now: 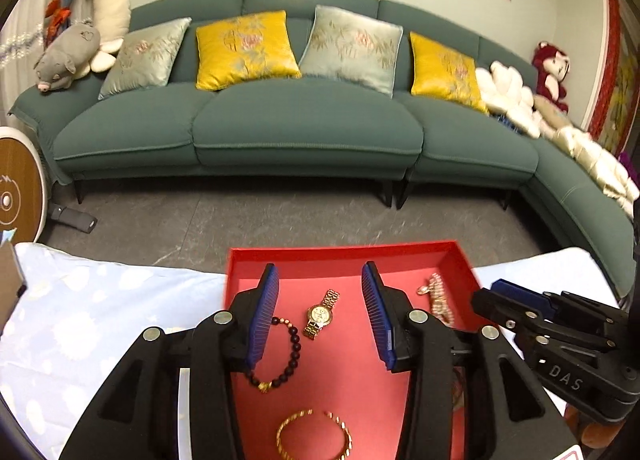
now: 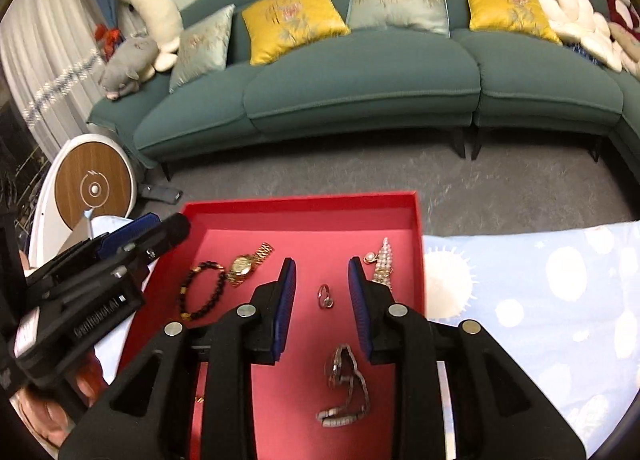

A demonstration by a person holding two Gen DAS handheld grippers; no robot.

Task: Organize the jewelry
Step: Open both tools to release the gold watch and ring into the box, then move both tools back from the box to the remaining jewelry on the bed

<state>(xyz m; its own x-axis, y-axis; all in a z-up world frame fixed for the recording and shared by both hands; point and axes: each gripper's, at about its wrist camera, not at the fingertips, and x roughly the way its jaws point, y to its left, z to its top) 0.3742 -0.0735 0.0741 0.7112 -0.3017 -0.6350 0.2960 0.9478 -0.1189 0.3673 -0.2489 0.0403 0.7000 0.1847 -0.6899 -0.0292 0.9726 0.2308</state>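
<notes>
While flat in red tray, gold watch — strap axis tilted right.

Black gripper, ribbed blue pads

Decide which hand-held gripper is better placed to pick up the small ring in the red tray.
Right. The right hand-held gripper is open with the ring lying straight ahead between its fingers; the left hand-held gripper faces the gold watch instead.

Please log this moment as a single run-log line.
stage: jewelry in red tray | left gripper: open, empty, above gold watch | right gripper: open, empty, above ring
</notes>
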